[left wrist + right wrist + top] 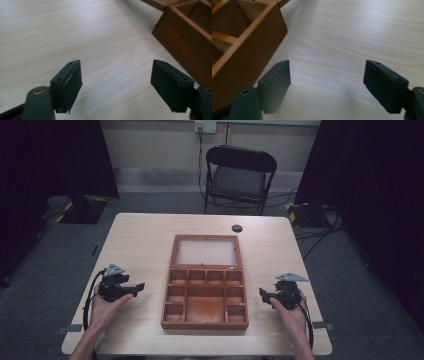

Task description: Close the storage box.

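Both grippers are held low over a light wooden table [140, 240], one at either side of a brown wooden box [205, 320]. Left gripper [134, 289]: gripped in the person's left hand [102, 310], jaws pointed toward the box, spread wide apart with only bare tabletop between them in the left gripper view [116, 85]. Right gripper [264, 295]: gripped in the right hand [295, 312], jaws likewise parted and clamped on nothing [327, 85]. The box lies open at the table's centre; its lid [206, 251], fitted with a pale panel, is laid flat toward the far edge, and the base is divided into several small compartments. A black folding chair [239, 175] is seen beyond the table.
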Available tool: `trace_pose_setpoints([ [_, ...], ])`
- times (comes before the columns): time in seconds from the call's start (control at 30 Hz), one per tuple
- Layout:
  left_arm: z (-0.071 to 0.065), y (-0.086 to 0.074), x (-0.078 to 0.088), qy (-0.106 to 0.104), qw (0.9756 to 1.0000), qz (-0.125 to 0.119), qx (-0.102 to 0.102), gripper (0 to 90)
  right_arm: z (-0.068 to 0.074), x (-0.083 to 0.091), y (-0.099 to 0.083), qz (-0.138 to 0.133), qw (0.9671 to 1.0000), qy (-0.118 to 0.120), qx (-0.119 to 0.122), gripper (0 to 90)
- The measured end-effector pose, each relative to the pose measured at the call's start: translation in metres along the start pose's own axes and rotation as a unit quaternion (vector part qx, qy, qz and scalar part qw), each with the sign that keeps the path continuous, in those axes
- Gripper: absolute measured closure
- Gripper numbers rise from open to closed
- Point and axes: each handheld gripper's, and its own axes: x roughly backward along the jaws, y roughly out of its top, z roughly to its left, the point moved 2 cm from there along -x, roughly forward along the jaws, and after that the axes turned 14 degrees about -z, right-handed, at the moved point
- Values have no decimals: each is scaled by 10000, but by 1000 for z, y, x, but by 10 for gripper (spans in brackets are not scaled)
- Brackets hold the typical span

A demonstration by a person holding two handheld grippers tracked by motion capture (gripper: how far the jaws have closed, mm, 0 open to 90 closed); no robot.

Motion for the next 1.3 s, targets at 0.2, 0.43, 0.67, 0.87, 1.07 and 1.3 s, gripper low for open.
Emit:
trace_pose_setpoints([
  [0.2, -7, 18, -7, -114, 9999, -100, -22, 241, 4, -10, 11, -97, 9998, 178, -15, 189],
  [0.43, -16, 20, -11, -257, 9996, -129, 75, 249, 8, -12, 19, -161, 9988, 416, -210, 182],
  [0.67, -22, 31, -19, -400, 9991, -72, 145, 269, 10, -16, 32, -271, 9982, 485, -229, 180],
  [0.87, -24, 45, -29, -402, 9990, -180, 92, 258, 13, -27, 46, -271, 9984, 503, -59, 175],
  [1.07, -29, 68, -42, -463, 9986, -187, -163, 258, 14, -40, 69, -329, 9975, 624, 58, 157],
  [1.3, -32, 94, -64, -527, 9983, -187, -158, 258, 21, -62, 94, -428, 9956, 806, 214, 213],
])
